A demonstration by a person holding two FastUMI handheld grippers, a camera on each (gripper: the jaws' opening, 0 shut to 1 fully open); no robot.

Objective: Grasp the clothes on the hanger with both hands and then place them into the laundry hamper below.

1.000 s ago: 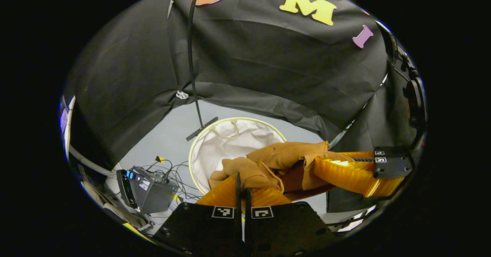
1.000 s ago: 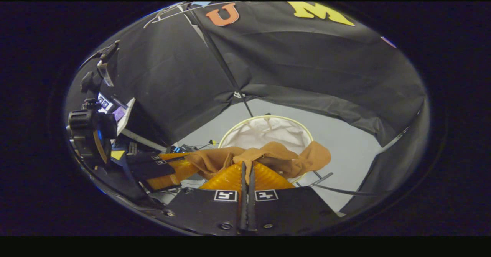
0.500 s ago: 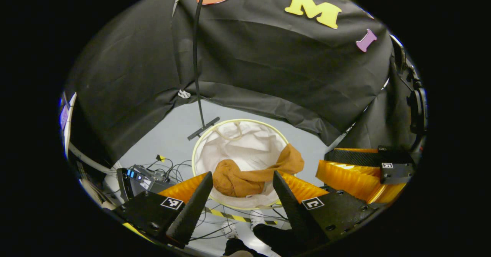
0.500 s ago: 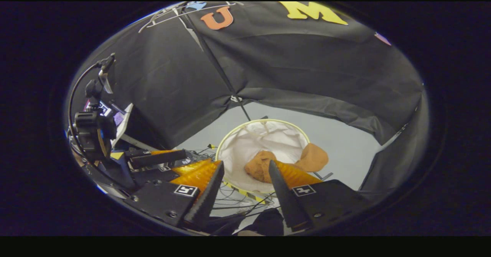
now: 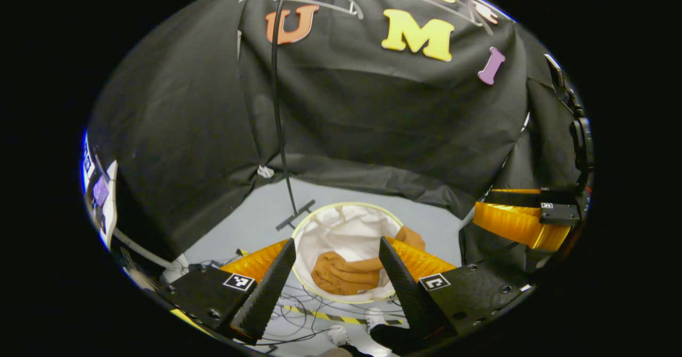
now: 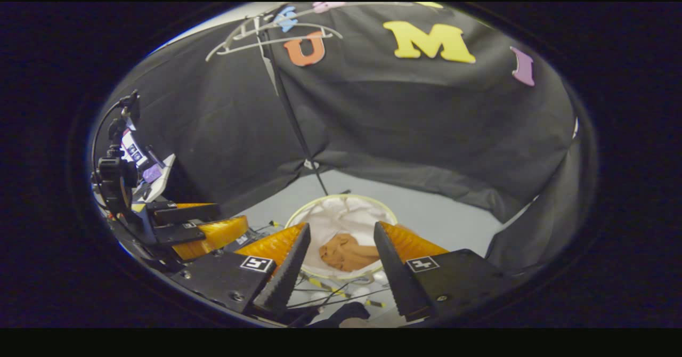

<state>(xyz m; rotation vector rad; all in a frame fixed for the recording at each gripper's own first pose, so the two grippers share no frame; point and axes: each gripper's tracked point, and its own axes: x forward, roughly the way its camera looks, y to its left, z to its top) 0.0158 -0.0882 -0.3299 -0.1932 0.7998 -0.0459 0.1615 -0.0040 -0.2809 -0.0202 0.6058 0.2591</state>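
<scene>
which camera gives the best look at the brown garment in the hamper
The left gripper view. There the brown garment lies larger between the open tongs, its folds clear, one end draped toward the hamper rim. The right gripper view shows the same garment smaller, as a bunched lump inside the hamper.

The left tongs (image 5: 337, 282) hide part of the hamper's (image 5: 319, 219) rim.

Clothes (image 5: 346, 273) lie in the hamper (image 5: 341, 224), before the stand (image 5: 277, 112).
</scene>
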